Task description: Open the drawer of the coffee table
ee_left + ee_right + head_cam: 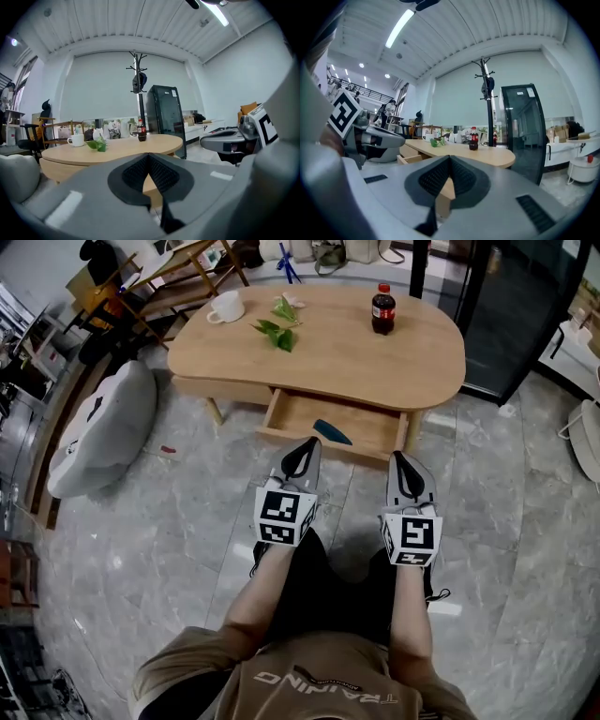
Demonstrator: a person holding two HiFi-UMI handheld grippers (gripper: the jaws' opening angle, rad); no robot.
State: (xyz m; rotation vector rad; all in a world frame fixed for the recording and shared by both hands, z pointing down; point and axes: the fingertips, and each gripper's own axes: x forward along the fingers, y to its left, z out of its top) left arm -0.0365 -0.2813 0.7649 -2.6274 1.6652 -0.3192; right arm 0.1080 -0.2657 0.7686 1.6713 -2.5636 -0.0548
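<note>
The wooden coffee table has its drawer pulled out toward me, with a dark blue item lying inside. In the head view my left gripper hangs just in front of the drawer's front edge, shut and empty, not touching it. My right gripper is beside it near the drawer's right corner, also shut with nothing held. Both point level at the table. In the right gripper view the open drawer shows at the left, behind the shut right gripper. The left gripper has its pads pressed together.
On the tabletop stand a white cup, green leaves and a cola bottle. A grey cushion lies on the floor to the left. A black glass cabinet stands at the right, wooden chairs behind the table.
</note>
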